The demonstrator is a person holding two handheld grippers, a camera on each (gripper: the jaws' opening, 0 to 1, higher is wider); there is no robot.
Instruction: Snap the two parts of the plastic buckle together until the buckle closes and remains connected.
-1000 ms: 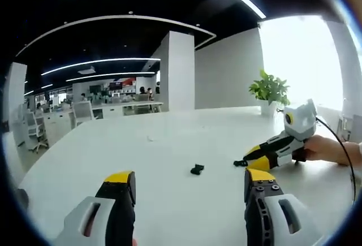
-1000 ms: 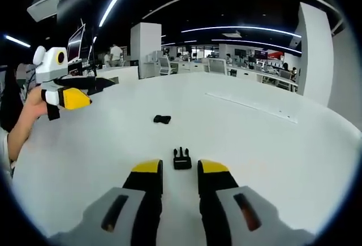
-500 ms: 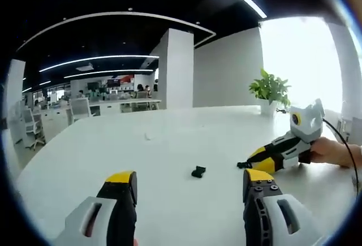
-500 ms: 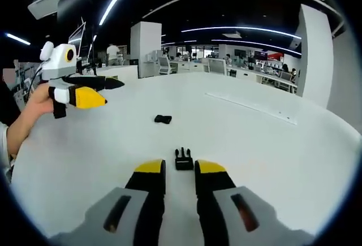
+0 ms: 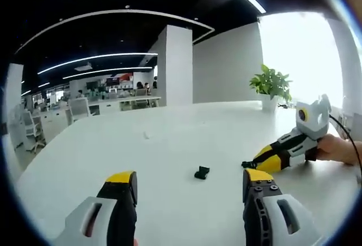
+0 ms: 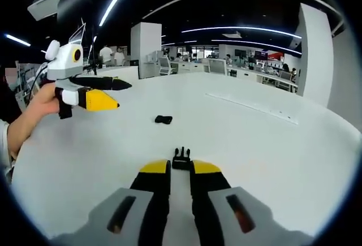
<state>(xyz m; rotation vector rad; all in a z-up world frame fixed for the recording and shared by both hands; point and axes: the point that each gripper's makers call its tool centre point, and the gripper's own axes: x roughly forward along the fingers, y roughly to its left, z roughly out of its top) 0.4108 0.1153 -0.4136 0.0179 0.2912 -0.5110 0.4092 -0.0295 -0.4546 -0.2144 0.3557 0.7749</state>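
While a wide white table [image 5: 169, 144] spreads bare across the left gripper view, a potted plant [image 5: 271, 90] stands at its far right edge. The left gripper [image 5: 189, 186] hangs released at lower centre, one buckle part [image 5: 202, 172] lying ahead. The right gripper [image 6: 181, 168], nearly clenched, holds nothing; the pronged buckle part [image 6: 181, 159] lies at its tips.

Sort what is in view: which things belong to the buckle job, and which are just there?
Job:
pronged buckle half, just ahead of the right gripper
other buckle half, lying apart on the white table
left gripper

Just there:
potted plant
office desks and chairs behind
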